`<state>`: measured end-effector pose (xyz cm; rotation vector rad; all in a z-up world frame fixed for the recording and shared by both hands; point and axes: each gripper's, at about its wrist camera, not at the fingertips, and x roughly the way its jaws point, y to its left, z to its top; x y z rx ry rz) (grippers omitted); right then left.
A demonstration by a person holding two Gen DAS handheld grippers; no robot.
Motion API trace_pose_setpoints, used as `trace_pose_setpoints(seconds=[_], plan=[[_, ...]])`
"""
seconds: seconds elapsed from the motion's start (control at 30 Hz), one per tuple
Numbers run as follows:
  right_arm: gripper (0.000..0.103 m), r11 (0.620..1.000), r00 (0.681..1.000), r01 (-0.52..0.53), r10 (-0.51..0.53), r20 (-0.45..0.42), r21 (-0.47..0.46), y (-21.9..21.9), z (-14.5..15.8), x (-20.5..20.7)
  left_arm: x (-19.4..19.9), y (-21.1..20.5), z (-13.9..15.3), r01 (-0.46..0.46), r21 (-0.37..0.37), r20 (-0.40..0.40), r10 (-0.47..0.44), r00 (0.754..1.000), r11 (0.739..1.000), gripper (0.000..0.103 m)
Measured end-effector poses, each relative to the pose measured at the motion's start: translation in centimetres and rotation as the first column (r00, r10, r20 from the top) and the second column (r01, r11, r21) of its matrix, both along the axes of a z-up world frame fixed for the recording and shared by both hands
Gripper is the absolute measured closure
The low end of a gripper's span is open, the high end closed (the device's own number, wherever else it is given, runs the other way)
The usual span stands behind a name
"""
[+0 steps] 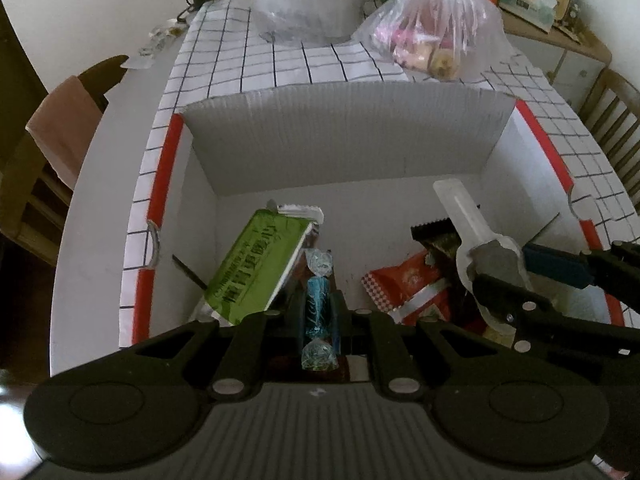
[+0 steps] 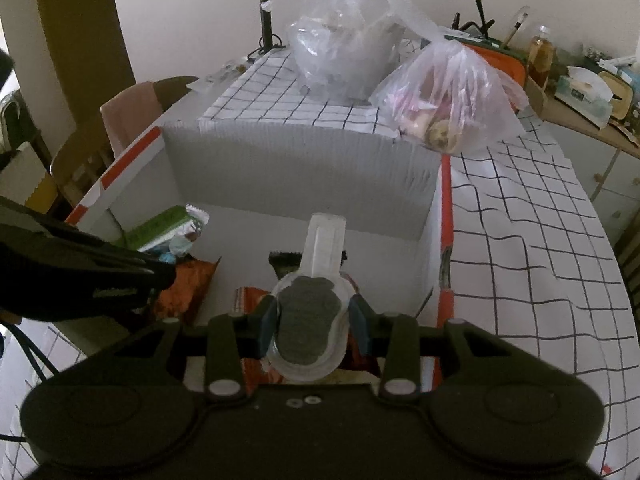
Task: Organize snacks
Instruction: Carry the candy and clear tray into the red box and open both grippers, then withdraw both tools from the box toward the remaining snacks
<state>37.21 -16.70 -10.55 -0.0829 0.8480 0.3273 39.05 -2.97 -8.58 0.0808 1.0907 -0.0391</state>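
Observation:
A white cardboard box (image 1: 340, 140) with red-striped rims stands open on the checked tablecloth. My left gripper (image 1: 318, 312) is shut on a blue twist-wrapped candy (image 1: 317, 304) and holds it over the box's near left part. My right gripper (image 2: 314, 316) is shut on a clear plastic-packed snack with a dark cookie inside (image 2: 308, 312); it also shows in the left wrist view (image 1: 480, 240), over the box's right part. In the box lie a green packet (image 1: 256, 268), an orange-red packet (image 1: 408, 284) and a dark brown wrapper (image 1: 436, 236).
Two clear plastic bags stand behind the box: one large (image 2: 340, 44), one holding pink and yellow snacks (image 2: 444, 100). A lamp stem (image 2: 266, 12) rises at the back left. A chair (image 1: 60, 140) stands left, a cluttered sideboard (image 2: 580, 92) right.

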Motion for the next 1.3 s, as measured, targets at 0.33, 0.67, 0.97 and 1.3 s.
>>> trace_pose_setpoints(seconds=[0.33, 0.67, 0.97, 1.3], plan=[[0.065, 1.000, 1.000, -0.009, 0.009, 0.009, -0.015, 0.2, -0.2, 0.0, 0.0, -0.4, -0.9, 0.005, 0.000, -0.025, -0.005, 1.000, 1.000, 0.091], [0.053, 1.000, 1.000, 0.013, -0.013, 0.020, 0.011, -0.5, 0.7, -0.6, -1.2, -0.8, 0.6, 0.011, -0.038, -0.002, -0.011, 1.000, 0.999, 0.086], [0.040, 0.999, 0.998, 0.023, -0.026, 0.060, 0.045, -1.6, 2.9, -2.9, -3.9, -0.4, 3.1, 0.028, -0.076, 0.067, -0.023, 0.997, 0.997, 0.073], [0.028, 0.997, 0.992, 0.020, -0.030, 0.122, 0.078, -2.3, 6.0, -6.7, -8.1, -0.2, 6.6, 0.048, -0.096, 0.168, -0.031, 0.985, 0.994, 0.056]])
